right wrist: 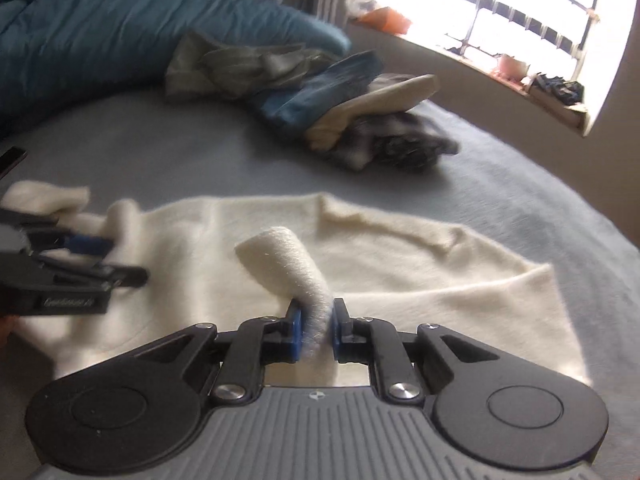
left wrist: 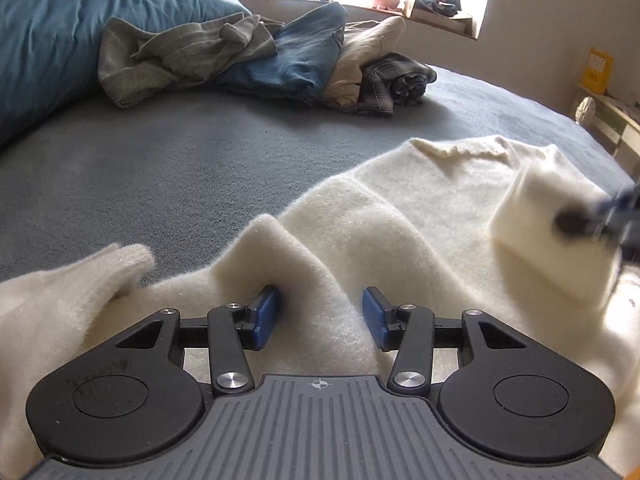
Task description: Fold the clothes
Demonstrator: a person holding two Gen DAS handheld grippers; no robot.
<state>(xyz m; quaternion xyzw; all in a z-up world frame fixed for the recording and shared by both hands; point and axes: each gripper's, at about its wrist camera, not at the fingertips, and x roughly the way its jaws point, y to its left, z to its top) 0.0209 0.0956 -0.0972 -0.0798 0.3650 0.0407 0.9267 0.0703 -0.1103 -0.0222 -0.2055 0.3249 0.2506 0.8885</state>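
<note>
Across the lower half of both views, a cream fleece garment (right wrist: pixel 360 264) lies spread on the grey-blue bed cover (left wrist: pixel 160 168). In the right wrist view the right gripper (right wrist: pixel 316 324) sits at bottom centre with its blue pads pressed tight on a rolled cuff or sleeve end of the garment, which sticks up and away toward the middle of the frame. In the left wrist view the left gripper (left wrist: pixel 320 316) sits at bottom centre with its jaws standing apart; a ridge of the fleece rises between them, the left pad against the fabric, the right pad clear of it, so nothing is pinched. The same gripper shows blurred at the left edge of the right wrist view, over the garment's left side. Toward the upper middle of both frames, well apart from the garment, sits a pile of clothes (left wrist: pixel 260 60): grey, denim blue, beige and plaid. A teal duvet (left wrist: pixel 52 40) fills the upper left, and a bright window (right wrist: pixel 500 12) the upper right.
</note>
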